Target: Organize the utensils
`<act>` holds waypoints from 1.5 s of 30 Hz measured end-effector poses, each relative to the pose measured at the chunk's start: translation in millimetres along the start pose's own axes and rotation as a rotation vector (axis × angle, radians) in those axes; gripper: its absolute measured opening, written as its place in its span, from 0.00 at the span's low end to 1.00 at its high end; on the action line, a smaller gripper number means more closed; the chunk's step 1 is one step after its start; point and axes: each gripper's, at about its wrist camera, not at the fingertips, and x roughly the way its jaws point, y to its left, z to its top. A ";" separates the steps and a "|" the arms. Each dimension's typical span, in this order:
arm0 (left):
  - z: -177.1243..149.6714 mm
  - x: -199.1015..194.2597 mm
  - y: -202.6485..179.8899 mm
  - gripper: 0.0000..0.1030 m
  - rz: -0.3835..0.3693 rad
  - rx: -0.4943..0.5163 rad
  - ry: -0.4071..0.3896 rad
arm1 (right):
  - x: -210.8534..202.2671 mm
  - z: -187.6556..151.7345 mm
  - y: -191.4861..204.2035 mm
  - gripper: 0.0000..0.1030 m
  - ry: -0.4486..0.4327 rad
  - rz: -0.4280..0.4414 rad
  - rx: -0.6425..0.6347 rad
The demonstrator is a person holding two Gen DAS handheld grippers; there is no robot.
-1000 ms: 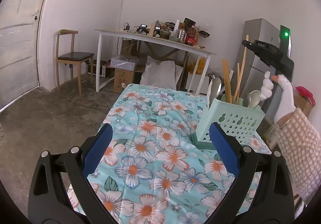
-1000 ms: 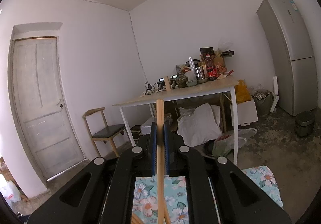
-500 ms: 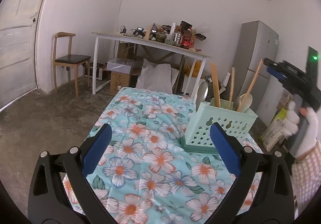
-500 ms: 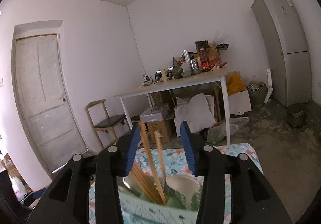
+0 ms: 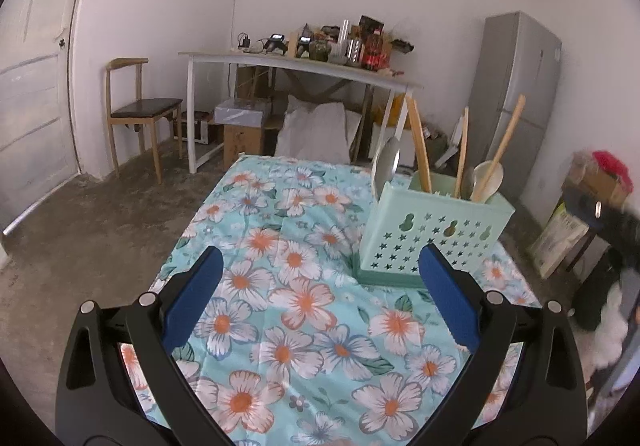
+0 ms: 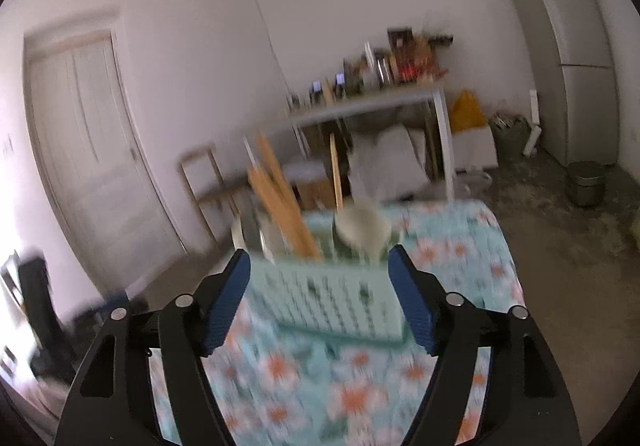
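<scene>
My right claw [image 6: 318, 298] is opening, nothing pinched; my left claw [image 5: 320, 294] gapes empty over the floral tablecloth [image 5: 280, 286]; the utensils stand in the green caddy [image 5: 436, 242] on it.

No text, label or number is legible in either view.

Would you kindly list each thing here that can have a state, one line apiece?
Left gripper: open, nothing between its pads.
Right gripper: jaws opening, nothing gripped.
Utensil caddy: upright on the floral tablecloth, loaded.
Wooden utensils: standing in the caddy, leaning.
Pale spoon: bowl up, in the caddy.
Door: shut.
</scene>
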 end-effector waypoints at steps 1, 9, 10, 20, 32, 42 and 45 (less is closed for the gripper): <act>0.5 2.6 -3.2 0.92 0.018 0.012 0.011 | 2.3 -5.1 4.6 0.75 0.023 -0.021 -0.017; 0.2 9.4 -7.1 0.92 0.070 0.014 0.056 | 1.9 -11.4 16.7 0.89 0.043 -0.101 -0.024; 0.3 9.7 -8.3 0.92 0.080 0.022 0.057 | 0.9 -10.9 16.6 0.92 0.037 -0.117 -0.021; -2.5 30.1 -15.8 0.92 0.207 0.012 0.164 | 9.4 -15.7 10.8 0.94 0.120 -0.322 0.007; 8.2 38.0 -31.4 0.92 0.218 0.056 0.176 | 20.9 -18.5 3.4 0.94 0.206 -0.463 0.029; 4.7 43.7 -25.7 0.92 0.235 0.048 0.208 | 28.5 -19.9 3.4 0.94 0.230 -0.467 0.026; 3.8 43.7 -23.7 0.92 0.242 0.043 0.211 | 30.4 -20.3 2.8 0.94 0.236 -0.467 0.028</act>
